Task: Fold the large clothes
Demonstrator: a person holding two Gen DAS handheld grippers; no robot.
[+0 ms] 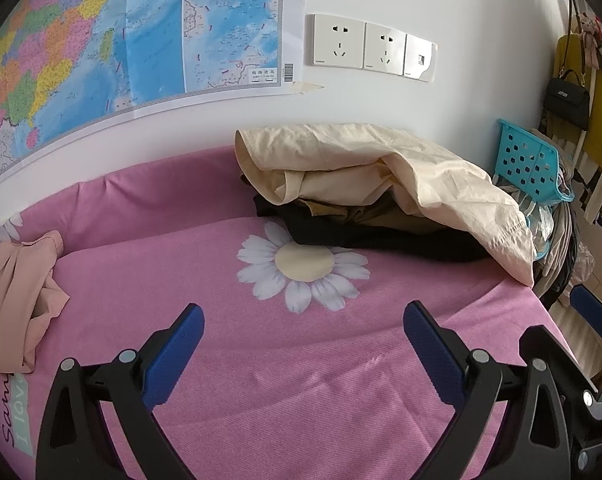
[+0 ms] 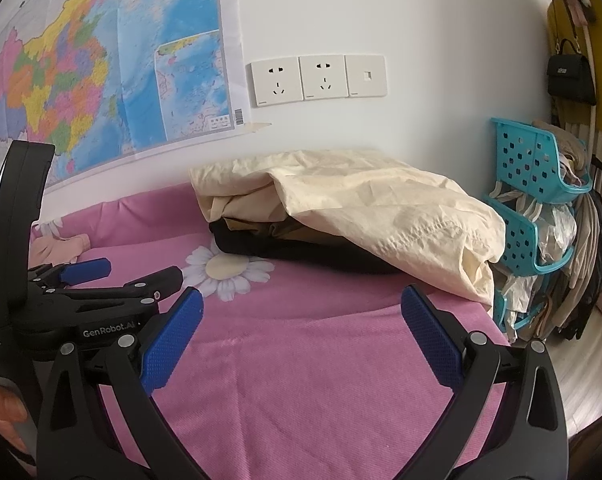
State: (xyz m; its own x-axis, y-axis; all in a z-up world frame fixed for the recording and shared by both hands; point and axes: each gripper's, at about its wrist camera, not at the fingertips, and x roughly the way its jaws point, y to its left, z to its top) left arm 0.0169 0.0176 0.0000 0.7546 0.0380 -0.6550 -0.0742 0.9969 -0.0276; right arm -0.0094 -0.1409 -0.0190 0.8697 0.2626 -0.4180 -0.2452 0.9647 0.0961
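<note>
A cream garment [image 1: 381,168] lies on top of a stack with an olive piece and a black garment [image 1: 373,236] at the back right of the pink bed [image 1: 261,380]. The stack also shows in the right wrist view [image 2: 361,200]. A crumpled peach garment [image 1: 17,292] lies at the left of the bed. My left gripper [image 1: 303,324] is open and empty above the pink sheet, short of the stack. My right gripper [image 2: 301,312] is open and empty, also short of the stack. The left gripper [image 2: 109,276] shows to the left in the right wrist view.
A map [image 1: 101,40] and wall sockets [image 1: 373,46] are on the wall behind the bed. A turquoise plastic rack [image 2: 533,200] with hangers and clothes stands past the bed's right edge. A black handbag [image 2: 569,76] hangs at the right. A daisy print [image 1: 301,264] marks the sheet.
</note>
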